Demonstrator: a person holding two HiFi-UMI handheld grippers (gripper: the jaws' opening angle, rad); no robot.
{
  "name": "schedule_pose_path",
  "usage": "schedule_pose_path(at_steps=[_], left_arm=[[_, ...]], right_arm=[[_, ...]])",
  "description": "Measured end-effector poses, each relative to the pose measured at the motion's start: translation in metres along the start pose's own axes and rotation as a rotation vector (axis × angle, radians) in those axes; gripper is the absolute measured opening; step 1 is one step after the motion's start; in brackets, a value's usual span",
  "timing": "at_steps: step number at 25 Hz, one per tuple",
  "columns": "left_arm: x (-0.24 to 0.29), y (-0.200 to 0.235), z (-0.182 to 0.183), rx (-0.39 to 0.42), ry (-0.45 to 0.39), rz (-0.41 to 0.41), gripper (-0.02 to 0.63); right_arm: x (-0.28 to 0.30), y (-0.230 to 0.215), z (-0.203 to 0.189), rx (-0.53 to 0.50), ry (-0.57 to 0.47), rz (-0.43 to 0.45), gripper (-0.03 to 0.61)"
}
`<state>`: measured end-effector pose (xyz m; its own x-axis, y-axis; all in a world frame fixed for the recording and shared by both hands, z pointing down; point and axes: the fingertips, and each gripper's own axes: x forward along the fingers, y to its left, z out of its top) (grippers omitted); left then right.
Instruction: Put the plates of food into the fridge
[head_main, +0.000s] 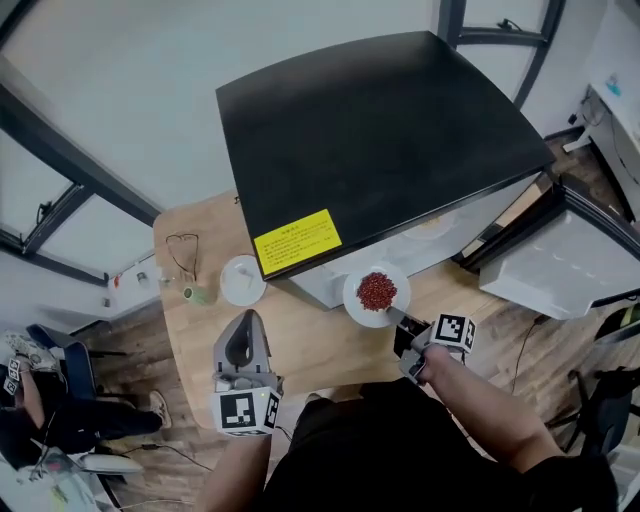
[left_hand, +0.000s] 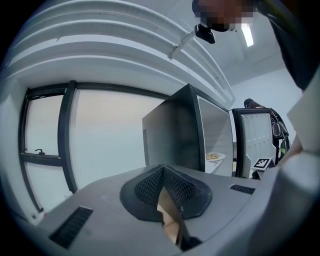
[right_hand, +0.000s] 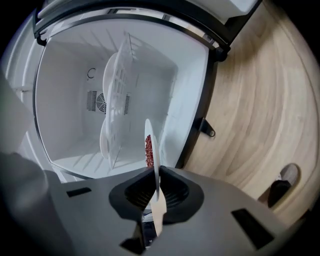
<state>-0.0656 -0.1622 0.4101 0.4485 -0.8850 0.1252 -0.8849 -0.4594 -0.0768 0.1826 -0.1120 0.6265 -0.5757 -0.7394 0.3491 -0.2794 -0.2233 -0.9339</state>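
The right gripper (head_main: 397, 319) is clamped on the rim of a plate (head_main: 354, 301) of red food, at the open fridge (head_main: 380, 140). The left gripper (head_main: 245, 328) hovers, jaws together and empty. The next move looks to be sliding the plate in level and letting go.

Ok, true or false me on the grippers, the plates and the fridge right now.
The right gripper is shut on the plate of red food. True.
The fridge door is closed. False: it stands open.
The left gripper holds a plate. False: its jaws are together, with nothing between them.
Another white plate sits on the table. True.
The fridge is empty. False: a plate of food is inside.
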Motion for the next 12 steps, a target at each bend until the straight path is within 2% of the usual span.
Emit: schedule_pose_path(at_steps=[12], left_arm=[[-0.054,0.05,-0.024,-0.024,0.093,0.225,0.003]], right_arm=[[0.068,-0.005,0.037,-0.142,0.038,-0.097,0.037]])
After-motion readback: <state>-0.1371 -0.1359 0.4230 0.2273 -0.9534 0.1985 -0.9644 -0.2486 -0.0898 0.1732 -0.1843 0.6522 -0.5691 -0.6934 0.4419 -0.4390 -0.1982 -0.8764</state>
